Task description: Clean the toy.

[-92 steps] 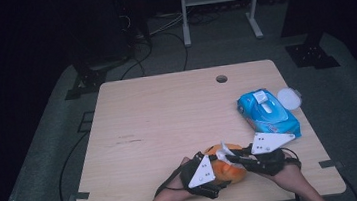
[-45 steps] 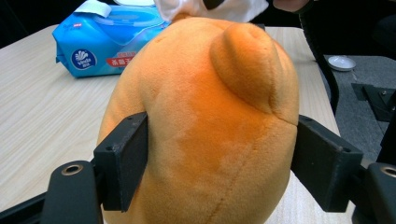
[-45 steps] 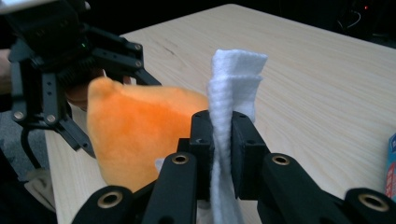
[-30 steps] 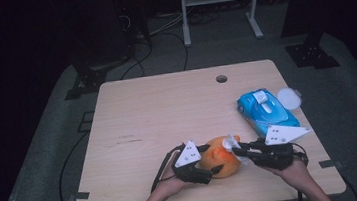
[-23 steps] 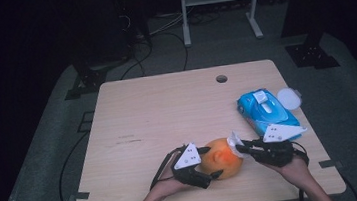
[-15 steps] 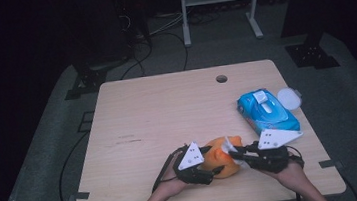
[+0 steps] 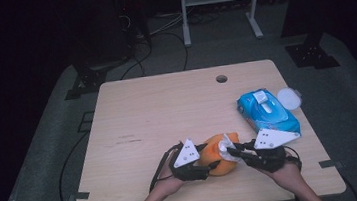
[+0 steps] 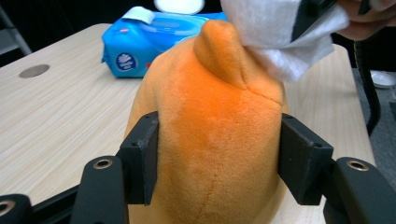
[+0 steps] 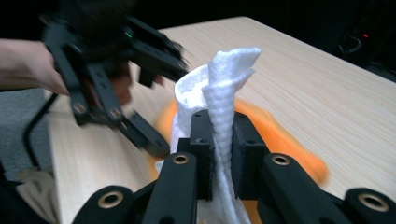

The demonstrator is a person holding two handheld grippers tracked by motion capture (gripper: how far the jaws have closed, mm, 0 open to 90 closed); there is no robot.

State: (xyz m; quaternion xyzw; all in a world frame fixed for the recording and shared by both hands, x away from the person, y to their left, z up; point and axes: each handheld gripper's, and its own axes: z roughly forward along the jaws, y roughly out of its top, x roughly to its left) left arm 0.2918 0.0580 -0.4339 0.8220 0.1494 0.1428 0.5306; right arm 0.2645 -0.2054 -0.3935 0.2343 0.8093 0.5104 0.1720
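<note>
1. Near the front edge of the wooden table (image 7: pixel 167 106), an orange plush toy (image 7: pixel 217 152) is sitting between the two grippers.
2. The left gripper (image 7: pixel 208 163) is squeezing the toy's body from both sides; its jaws have just been closing, and in the left gripper view both pads are pressing into the fur (image 8: pixel 215 140).
3. The right gripper (image 7: pixel 232 151) is pinching a white wipe (image 9: pixel 219 107) tightly, holding it against the top of the toy.
4. A blue wipes packet (image 7: pixel 267 112) is lying well apart, toward the table's right edge, beside a white round lid (image 7: pixel 289 98).
</note>
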